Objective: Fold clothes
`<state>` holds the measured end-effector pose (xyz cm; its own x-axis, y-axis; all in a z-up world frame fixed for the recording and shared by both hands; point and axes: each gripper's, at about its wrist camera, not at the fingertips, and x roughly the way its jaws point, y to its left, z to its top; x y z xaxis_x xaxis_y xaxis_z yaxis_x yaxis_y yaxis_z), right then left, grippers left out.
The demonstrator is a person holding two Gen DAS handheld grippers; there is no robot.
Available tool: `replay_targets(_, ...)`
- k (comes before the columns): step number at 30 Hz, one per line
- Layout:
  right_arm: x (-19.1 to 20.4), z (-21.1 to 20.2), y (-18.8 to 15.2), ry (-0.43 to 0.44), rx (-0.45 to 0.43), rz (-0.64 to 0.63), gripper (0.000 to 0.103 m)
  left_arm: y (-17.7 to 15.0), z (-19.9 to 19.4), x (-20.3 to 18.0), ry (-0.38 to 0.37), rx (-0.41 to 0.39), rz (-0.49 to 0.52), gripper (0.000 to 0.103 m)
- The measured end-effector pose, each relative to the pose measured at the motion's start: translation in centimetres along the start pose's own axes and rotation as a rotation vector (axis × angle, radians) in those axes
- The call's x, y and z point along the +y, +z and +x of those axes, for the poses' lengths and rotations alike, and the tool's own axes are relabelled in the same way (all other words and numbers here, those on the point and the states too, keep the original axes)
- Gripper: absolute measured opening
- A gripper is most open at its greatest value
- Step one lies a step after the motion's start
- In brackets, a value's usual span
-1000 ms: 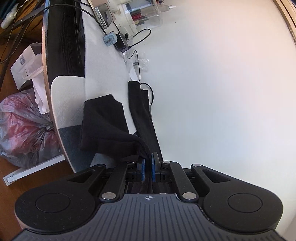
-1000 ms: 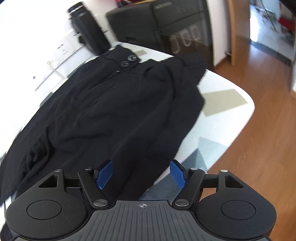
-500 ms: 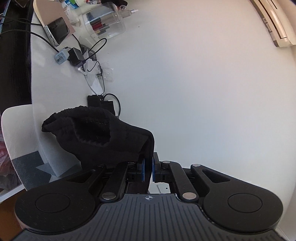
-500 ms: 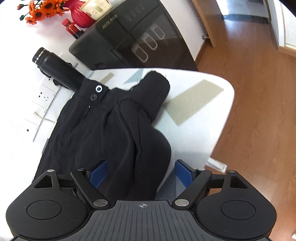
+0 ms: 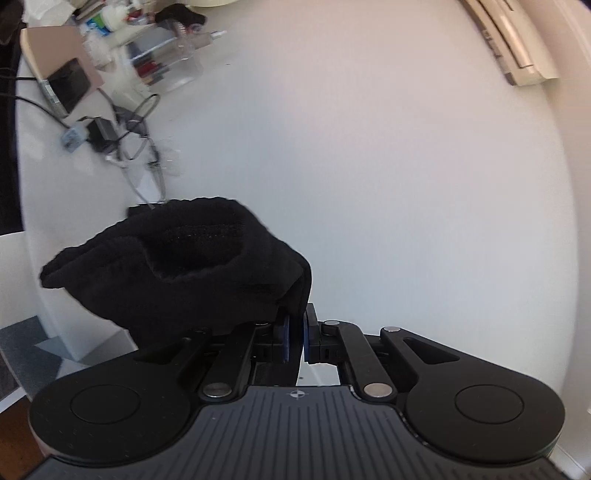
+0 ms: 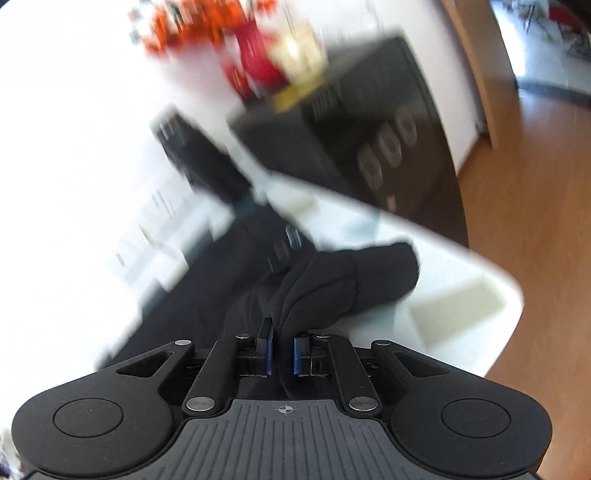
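The black garment (image 5: 192,266) bunches up in the left wrist view, lifted off the white table (image 5: 33,206). My left gripper (image 5: 294,334) is shut on a fold of it. In the blurred right wrist view, the black garment (image 6: 332,288) lies across the white table (image 6: 454,295), with its buttons near the middle. A ridge of the cloth runs between the blue pads of my right gripper (image 6: 283,350), which is shut on it.
Chargers and cables (image 5: 110,140), a small screen device (image 5: 70,85) and a clear container (image 5: 170,62) sit at the table's far end. A black bottle (image 6: 199,155), a black appliance (image 6: 369,140) and red flowers (image 6: 207,22) stand beyond the garment. Wooden floor (image 6: 535,184) lies to the right.
My right gripper went from open to shut on the garment's fold while moving fast. My left gripper raised its held cloth higher and tilted up toward the wall.
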<state>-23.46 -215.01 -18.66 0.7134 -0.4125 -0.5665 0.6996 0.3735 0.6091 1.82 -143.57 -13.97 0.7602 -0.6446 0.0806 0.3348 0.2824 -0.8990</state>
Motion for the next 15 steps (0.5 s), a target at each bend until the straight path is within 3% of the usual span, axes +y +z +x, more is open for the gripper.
replay_targets(3,0.6,-2.6,1.7,0.014,-0.098,0.0,0.009,0.2,-0.4,-1.9,-0.066,-0.002,0.028,0.007)
replay_targets(7,0.2,-3.8,2.7,0.007,-0.15,0.044,0.008,0.7,-0.6,-3.3,-0.125,-0.012,0.032,0.007)
replay_targets(11,0.1,-2.6,3.2,-0.022,-0.105,0.083,0.008,1.9,1.0,-3.2,-0.087,0.011,0.039,0.007)
replay_targets(15,1.8,-1.5,4.3,-0.034,-0.083,0.022,0.008,3.4,4.4,-2.4,-0.04,0.03,0.039,0.007)
